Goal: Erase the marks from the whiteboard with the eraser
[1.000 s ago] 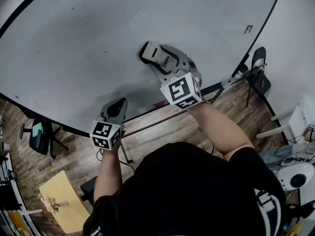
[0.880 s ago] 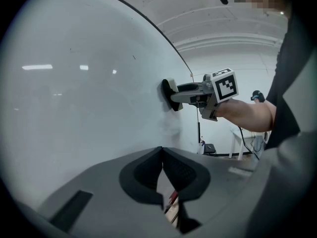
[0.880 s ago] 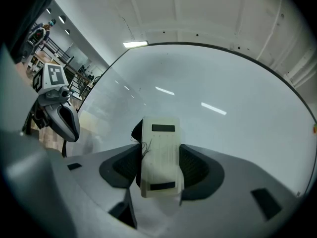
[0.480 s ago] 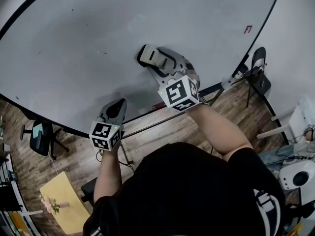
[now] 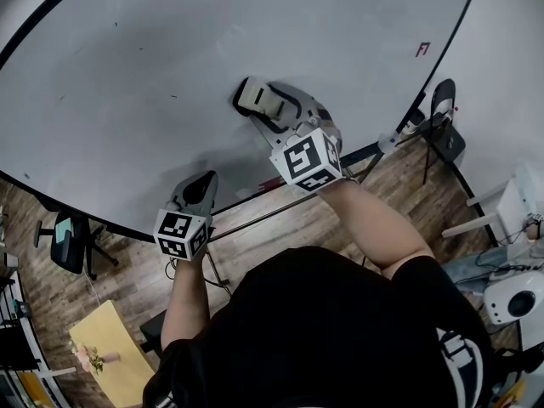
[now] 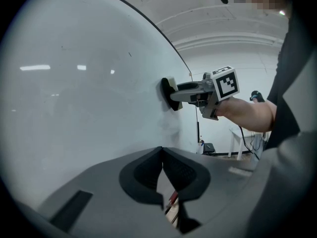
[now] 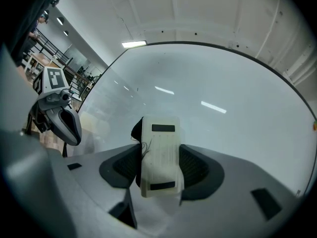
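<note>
A whiteboard [image 5: 170,58] fills the upper frame — wood floor [image 5: 272,228] below. At centre the right claw [image 5: 252,102] grips the eraser [image 5: 255,92] against the board; the left claw [image 5: 197,185], lower left, is closed — empty.

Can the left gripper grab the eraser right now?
Probably not. The right gripper holds the eraser against the whiteboard, and the left gripper sits apart from it, jaws shut.
</note>
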### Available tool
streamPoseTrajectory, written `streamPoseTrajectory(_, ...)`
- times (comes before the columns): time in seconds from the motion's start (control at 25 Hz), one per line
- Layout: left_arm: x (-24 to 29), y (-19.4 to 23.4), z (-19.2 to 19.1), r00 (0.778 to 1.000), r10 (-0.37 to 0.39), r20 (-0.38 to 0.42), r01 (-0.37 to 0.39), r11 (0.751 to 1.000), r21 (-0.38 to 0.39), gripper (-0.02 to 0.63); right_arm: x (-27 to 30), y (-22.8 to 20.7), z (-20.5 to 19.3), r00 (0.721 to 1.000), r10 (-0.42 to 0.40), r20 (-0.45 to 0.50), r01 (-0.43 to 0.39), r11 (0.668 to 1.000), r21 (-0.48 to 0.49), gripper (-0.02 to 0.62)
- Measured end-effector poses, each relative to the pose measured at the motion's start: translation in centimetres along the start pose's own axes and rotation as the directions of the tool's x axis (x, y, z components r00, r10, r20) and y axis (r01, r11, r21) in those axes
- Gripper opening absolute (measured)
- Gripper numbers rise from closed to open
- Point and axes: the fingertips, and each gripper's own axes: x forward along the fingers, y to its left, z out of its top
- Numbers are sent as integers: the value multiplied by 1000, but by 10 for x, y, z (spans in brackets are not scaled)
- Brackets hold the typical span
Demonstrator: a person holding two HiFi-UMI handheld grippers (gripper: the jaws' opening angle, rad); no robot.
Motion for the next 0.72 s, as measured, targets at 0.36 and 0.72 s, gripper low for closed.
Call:
streamPoseTrajectory(0.36, 10, -10, 2, 1000, -20, -9, 20, 1000, 10, 12, -11, -37, -21, 999, -43, -7, 44, 994, 97, 233)
streamPoseTrajectory(0.72, 19, -19, 8, 999, -41, -9, 41, 999, 28, 12, -27, -80, -51, 995, -89, -43, 96, 971, 220, 233)
